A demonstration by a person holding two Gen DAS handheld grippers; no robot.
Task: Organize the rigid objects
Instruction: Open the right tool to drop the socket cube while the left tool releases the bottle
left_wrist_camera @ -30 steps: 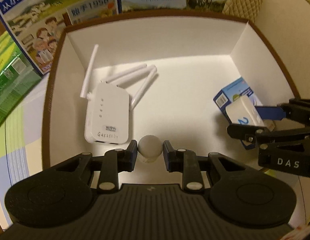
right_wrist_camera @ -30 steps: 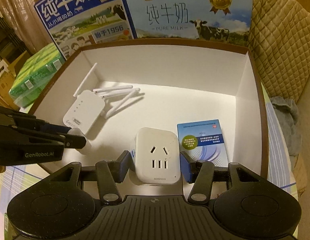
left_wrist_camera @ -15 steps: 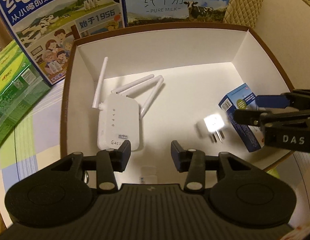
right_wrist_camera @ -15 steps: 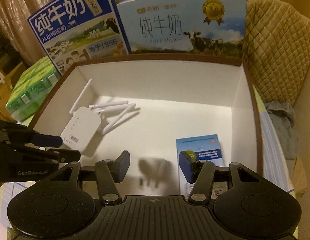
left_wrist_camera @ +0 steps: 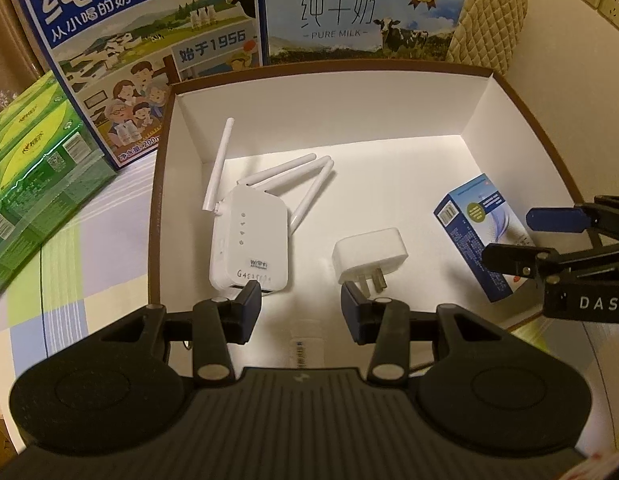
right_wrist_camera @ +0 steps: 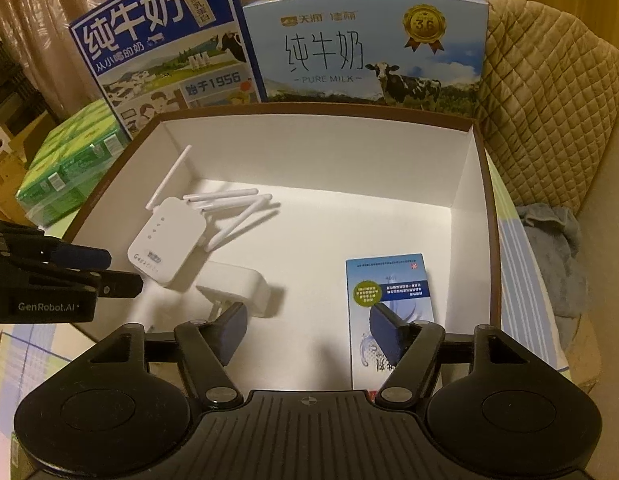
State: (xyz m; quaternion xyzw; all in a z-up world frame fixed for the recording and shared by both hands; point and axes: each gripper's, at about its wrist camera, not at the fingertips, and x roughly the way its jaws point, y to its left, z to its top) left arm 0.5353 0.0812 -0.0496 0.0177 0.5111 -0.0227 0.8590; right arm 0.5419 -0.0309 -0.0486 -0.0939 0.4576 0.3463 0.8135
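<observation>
A white box with a brown rim [left_wrist_camera: 157,216] [right_wrist_camera: 491,216] holds a white WiFi repeater [left_wrist_camera: 249,248] [right_wrist_camera: 165,240] with several antennas, a white plug adapter [left_wrist_camera: 369,250] [right_wrist_camera: 239,282] on its side and a blue carton [left_wrist_camera: 477,232] [right_wrist_camera: 389,292]. My left gripper [left_wrist_camera: 301,298] [right_wrist_camera: 125,270] hovers open over the box's near edge with nothing between its pads. A small white labelled item [left_wrist_camera: 307,346] lies below it, partly hidden. My right gripper [right_wrist_camera: 308,320] [left_wrist_camera: 509,236] is open, its jaws still opening with nothing between them, just short of the adapter and over the carton's near end.
Two large milk cartons [right_wrist_camera: 365,48] [right_wrist_camera: 165,52] stand behind the box. A green shrink-wrapped pack [left_wrist_camera: 37,184] lies to its left on the checked cloth. A quilted chair back [right_wrist_camera: 549,112] and a grey rag [right_wrist_camera: 553,256] sit at the right.
My left gripper let go of the small white round-topped item and drew back upward. My right gripper released the plug adapter, which fell onto its side in the box, then opened wider.
</observation>
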